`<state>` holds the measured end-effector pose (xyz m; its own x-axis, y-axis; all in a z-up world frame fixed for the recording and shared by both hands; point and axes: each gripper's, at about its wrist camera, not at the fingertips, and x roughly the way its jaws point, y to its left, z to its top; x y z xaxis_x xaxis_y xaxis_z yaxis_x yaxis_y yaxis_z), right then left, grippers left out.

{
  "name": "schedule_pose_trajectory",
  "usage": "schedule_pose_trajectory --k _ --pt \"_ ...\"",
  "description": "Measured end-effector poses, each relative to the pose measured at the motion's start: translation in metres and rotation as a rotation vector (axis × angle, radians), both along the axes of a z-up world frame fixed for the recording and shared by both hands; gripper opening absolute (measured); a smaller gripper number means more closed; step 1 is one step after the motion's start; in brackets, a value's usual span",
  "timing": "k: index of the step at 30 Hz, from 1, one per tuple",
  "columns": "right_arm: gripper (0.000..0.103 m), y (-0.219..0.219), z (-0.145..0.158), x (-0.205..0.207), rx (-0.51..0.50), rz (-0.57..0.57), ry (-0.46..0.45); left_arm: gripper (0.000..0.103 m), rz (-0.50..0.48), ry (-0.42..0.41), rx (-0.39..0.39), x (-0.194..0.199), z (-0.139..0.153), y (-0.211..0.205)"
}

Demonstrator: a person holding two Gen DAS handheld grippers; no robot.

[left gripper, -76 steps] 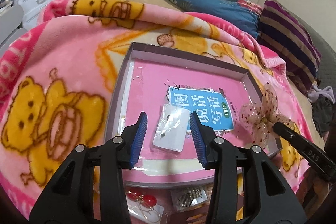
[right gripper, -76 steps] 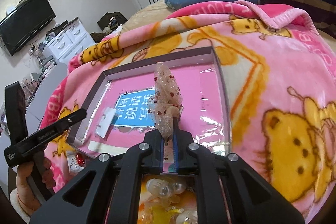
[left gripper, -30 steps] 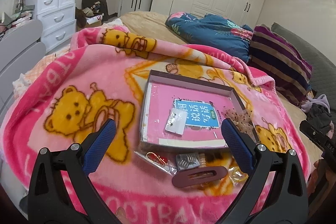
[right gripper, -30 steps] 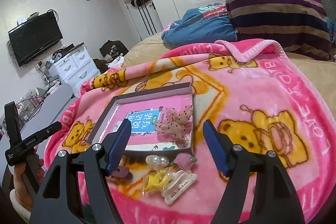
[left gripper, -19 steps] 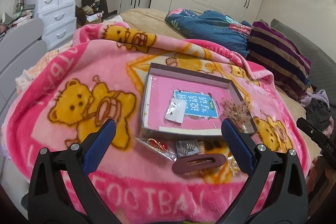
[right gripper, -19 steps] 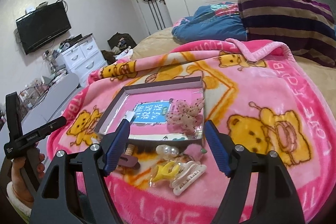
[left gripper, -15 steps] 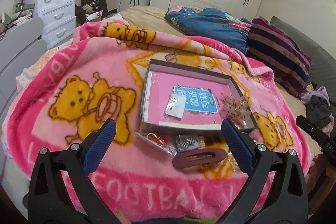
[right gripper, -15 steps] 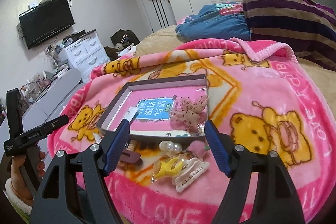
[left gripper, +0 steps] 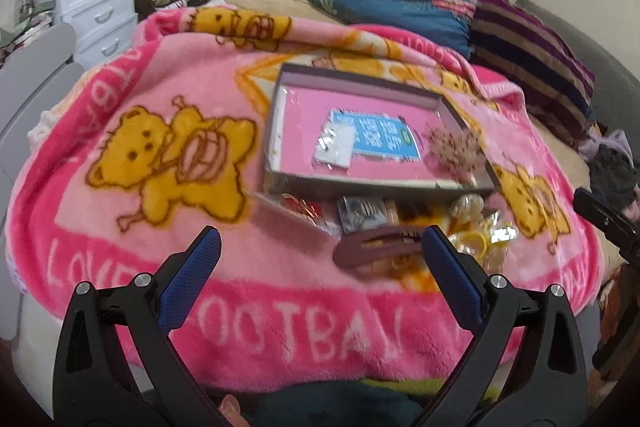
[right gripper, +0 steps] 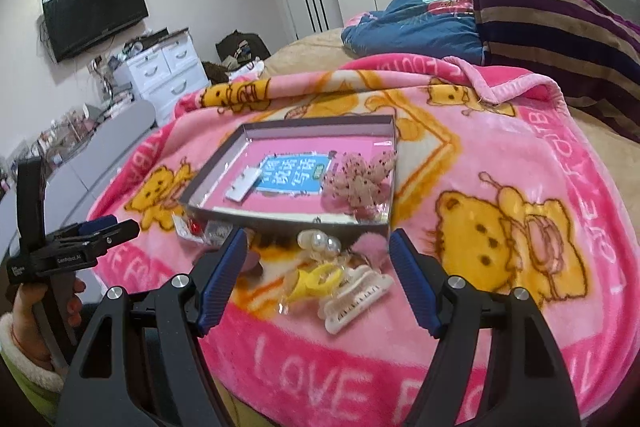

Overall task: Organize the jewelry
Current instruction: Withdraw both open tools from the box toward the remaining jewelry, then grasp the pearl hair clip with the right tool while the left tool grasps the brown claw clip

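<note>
I see both tools held back from the bed, and neither carries anything. The left hand-held gripper (left gripper: 318, 247) has its blue-padded jaws spread wide at the bottom of its frame, and the right hand-held gripper (right gripper: 318, 251) is spread just as wide in its own view.

The jewelry is split between two spots on the pink bear-print blanket (left gripper: 160, 155). In the middle of the left view sits a shallow grey-walled tray (left gripper: 276, 131) with a pink floor and a blue label. Inside it I see a small clear packet on white card (left gripper: 334, 147) lying at the label's left edge, and a frilly pale-pink mesh bow with dark red dots (right gripper: 358, 183) in the tray's near right corner.

Just below the tray's near wall, loose pieces lie in a cluster on the blanket. From the left view I make out a long mauve oval hair clip (left gripper: 378, 251) and a silvery packet (left gripper: 362, 213). The right view shows a pearl-bead piece (right gripper: 320, 241), a yellow claw clip (right gripper: 316, 281), a white comb-toothed claw clip (right gripper: 356, 297) and a fluffy pink pompom (right gripper: 370, 249). A red-beaded item in a clear bag (right gripper: 190, 227) lies at the cluster's left end.

At the lower left of the right view, a hand (right gripper: 38, 301) grips the left tool's handle.
</note>
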<state>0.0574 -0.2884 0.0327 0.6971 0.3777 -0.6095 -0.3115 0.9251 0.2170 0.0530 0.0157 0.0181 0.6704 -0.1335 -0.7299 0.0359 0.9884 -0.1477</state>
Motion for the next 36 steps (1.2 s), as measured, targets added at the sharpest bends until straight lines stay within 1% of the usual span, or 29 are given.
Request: schedule_pose_trajectory --k 3,7,17,22,26,28,32,34,36 --pt "0.073 0.001 -0.006 -0.002 -0.012 0.012 0.012 0.094 -0.021 0.026 0.02 0.001 -0.009 -0.009" --pt "0.073 0.005 -0.013 -0.004 -0.03 0.031 0.027 0.094 -0.054 0.064 0.01 0.002 -0.02 -0.019" --pt "0.073 0.016 -0.03 0.002 -0.073 0.063 0.067 0.094 -0.104 0.132 0.066 0.006 -0.042 -0.039" --pt "0.073 0.029 -0.04 0.018 -0.092 0.086 0.088 0.094 -0.116 0.153 0.083 0.01 -0.05 -0.045" --pt "0.072 0.04 -0.054 0.044 -0.085 0.109 0.153 0.094 -0.125 0.163 0.1 0.016 -0.055 -0.051" --pt "0.065 0.045 -0.062 0.057 -0.099 0.108 0.196 0.094 -0.126 0.168 0.109 0.019 -0.056 -0.053" --pt "0.064 0.056 -0.072 0.074 -0.124 0.119 0.223 0.094 -0.143 0.171 0.118 0.025 -0.058 -0.06" --pt "0.059 0.06 -0.078 0.083 -0.135 0.124 0.246 0.094 -0.149 0.174 0.115 0.029 -0.059 -0.063" --pt "0.058 0.062 -0.083 0.089 -0.145 0.122 0.262 0.094 -0.154 0.178 0.11 0.033 -0.061 -0.065"
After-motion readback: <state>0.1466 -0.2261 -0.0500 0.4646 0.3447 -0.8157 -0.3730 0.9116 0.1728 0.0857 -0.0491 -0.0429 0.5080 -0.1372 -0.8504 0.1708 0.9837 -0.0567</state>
